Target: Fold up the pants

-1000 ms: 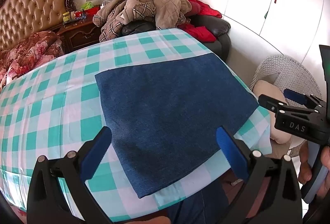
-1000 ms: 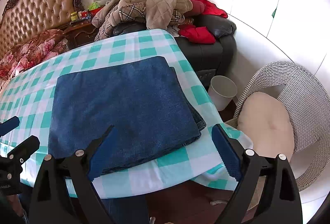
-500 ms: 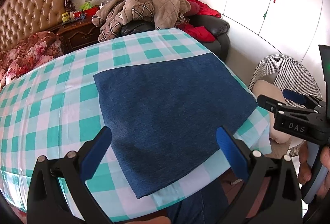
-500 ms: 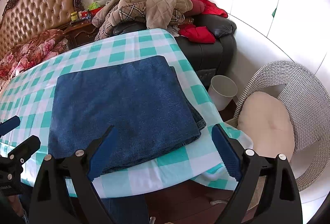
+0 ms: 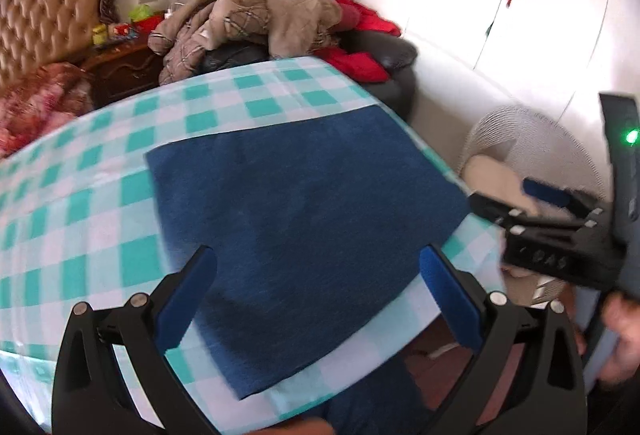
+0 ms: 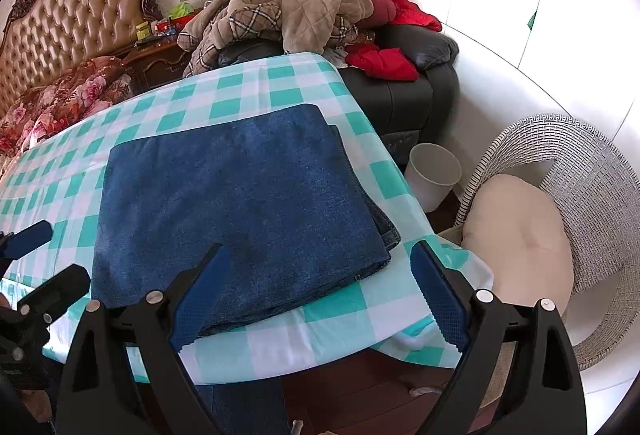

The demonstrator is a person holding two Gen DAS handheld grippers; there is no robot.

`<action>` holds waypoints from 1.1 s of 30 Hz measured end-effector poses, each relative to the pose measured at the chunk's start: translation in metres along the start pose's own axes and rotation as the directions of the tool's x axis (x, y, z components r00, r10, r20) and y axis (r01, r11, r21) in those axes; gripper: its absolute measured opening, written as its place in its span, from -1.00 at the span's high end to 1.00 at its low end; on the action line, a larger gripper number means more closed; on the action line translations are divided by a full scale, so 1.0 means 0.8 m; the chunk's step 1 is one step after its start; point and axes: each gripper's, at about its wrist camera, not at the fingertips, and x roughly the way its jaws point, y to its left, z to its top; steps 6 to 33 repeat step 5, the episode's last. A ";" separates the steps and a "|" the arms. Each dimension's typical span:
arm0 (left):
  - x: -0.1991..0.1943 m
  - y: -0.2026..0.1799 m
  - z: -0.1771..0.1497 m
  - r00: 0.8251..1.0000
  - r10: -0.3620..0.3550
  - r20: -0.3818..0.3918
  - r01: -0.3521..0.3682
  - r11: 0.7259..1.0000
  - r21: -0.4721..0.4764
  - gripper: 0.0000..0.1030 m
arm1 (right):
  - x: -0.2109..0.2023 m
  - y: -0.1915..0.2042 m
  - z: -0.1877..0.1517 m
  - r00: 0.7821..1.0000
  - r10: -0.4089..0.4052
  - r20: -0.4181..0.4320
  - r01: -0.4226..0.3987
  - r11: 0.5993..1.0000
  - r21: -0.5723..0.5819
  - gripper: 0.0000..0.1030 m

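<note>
Dark blue denim pants (image 5: 304, 219) (image 6: 240, 203) lie folded into a flat rectangle on the table with the green-and-white checked cloth (image 5: 80, 195) (image 6: 360, 315). My left gripper (image 5: 316, 299) hovers open over the near edge of the pants, nothing between its blue pads. My right gripper (image 6: 318, 293) stands open above the table's near right corner, empty too. In the left wrist view the right gripper (image 5: 520, 201) shows at the right, held by a hand (image 5: 624, 339). The left gripper (image 6: 36, 255) shows at the left edge of the right wrist view.
Behind the table a black armchair (image 6: 404, 75) carries piled coats and red clothes. A bed with a tufted headboard (image 6: 72, 31) stands back left. To the right are a white bin (image 6: 434, 171) and a wicker chair with a cushion (image 6: 516, 235).
The left wrist view has shifted slightly and gone blurred, and the pants sit a little lower and further left in it. The right gripper and the pants have not moved.
</note>
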 end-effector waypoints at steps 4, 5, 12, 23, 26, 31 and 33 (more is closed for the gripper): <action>-0.016 0.021 -0.002 0.996 0.039 0.078 -0.037 0.999 -0.030 -0.97 | 0.008 -0.003 -0.005 1.000 0.028 0.005 -0.028 0.999 0.032 -0.71; -0.023 0.029 -0.004 0.994 0.057 0.093 -0.054 0.998 -0.035 -0.97 | 0.011 -0.006 -0.007 0.999 0.045 0.010 -0.046 0.998 0.050 -0.71; -0.023 0.029 -0.004 0.994 0.057 0.093 -0.054 0.998 -0.035 -0.97 | 0.011 -0.006 -0.007 0.999 0.045 0.010 -0.046 0.998 0.050 -0.71; -0.023 0.029 -0.004 0.994 0.057 0.093 -0.054 0.998 -0.035 -0.97 | 0.011 -0.006 -0.007 0.999 0.045 0.010 -0.046 0.998 0.050 -0.71; -0.023 0.029 -0.004 0.994 0.057 0.093 -0.054 0.998 -0.035 -0.97 | 0.011 -0.006 -0.007 0.999 0.045 0.010 -0.046 0.998 0.050 -0.71; -0.023 0.029 -0.004 0.994 0.057 0.093 -0.054 0.998 -0.035 -0.97 | 0.011 -0.006 -0.007 0.999 0.045 0.010 -0.046 0.998 0.050 -0.71; -0.023 0.029 -0.004 0.994 0.057 0.093 -0.054 0.998 -0.035 -0.97 | 0.011 -0.006 -0.007 0.999 0.045 0.010 -0.046 0.998 0.050 -0.71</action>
